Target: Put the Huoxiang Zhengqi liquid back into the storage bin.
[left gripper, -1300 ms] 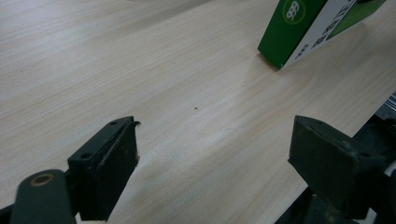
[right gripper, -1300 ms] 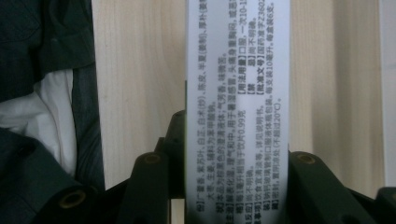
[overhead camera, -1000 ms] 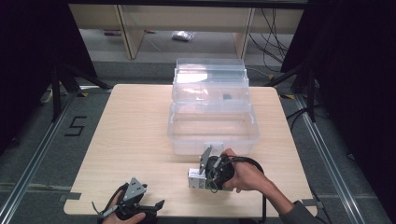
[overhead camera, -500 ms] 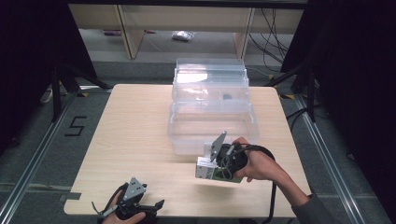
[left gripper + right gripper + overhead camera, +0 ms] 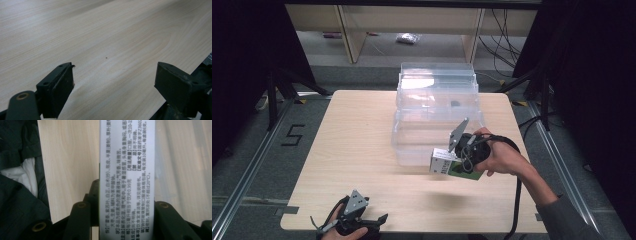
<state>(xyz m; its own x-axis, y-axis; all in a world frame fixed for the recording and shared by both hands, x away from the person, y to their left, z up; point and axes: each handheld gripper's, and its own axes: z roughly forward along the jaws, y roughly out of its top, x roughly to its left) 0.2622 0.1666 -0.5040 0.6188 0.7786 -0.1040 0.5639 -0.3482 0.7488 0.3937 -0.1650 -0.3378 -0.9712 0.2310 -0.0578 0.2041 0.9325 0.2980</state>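
Carton point(image 5: 447, 164), white and green, is held clamped between the jaws of the right gripper point(image 5: 458, 162) and is carried above the table point(image 5: 352, 145), just in front of the near wall of the clear plastic bins point(image 5: 437, 115). Open tabletop is left to the left of the carton and toward the near edge; the right edge of the table lies close beside the right hand point(image 5: 499, 157). The far end of the carton is cut off at the top of the right gripper view, where one white face point(image 5: 127, 177) with rows of small black print is seen between two black jaws; the print is too fine to be read in the high view. Dark cloth point(image 5: 20, 195) is seen at the left of that view. The left gripper point(image 5: 367, 222) is kept at the near edge of the table, partly cut off by the frame; its jaws stand wide apart over bare wood point(image 5: 105, 37), with nothing between them.
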